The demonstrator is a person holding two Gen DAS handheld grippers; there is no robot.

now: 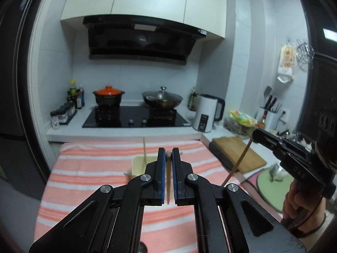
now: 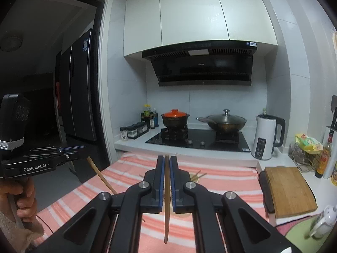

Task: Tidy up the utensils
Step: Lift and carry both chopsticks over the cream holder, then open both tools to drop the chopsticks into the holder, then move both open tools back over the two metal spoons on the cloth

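Observation:
My left gripper (image 1: pixel 168 150) is shut on a thin wooden utensil (image 1: pixel 168 179) that hangs down between the blue pads, above the striped cloth (image 1: pixel 88 168). My right gripper (image 2: pixel 167 158) is shut on a wooden chopstick (image 2: pixel 166 210) that points down past the jaws. In the left wrist view the right gripper (image 1: pixel 256 136) holds that stick (image 1: pixel 238 162) slanting down. In the right wrist view the left gripper (image 2: pixel 83 150) holds its stick (image 2: pixel 101 177). A pale tray (image 1: pixel 139 165) with a stick standing in it lies on the cloth, partly hidden by the jaws.
A wooden cutting board (image 2: pixel 288 189) lies right of the cloth. Behind are a hob (image 1: pixel 134 116) with an orange-lidded pot (image 1: pixel 108 97) and a wok (image 1: pixel 162 100), a white kettle (image 2: pixel 266 139), spice jars (image 1: pixel 63 113) and a knife block (image 1: pixel 268 113). A fridge (image 2: pixel 80 101) stands left.

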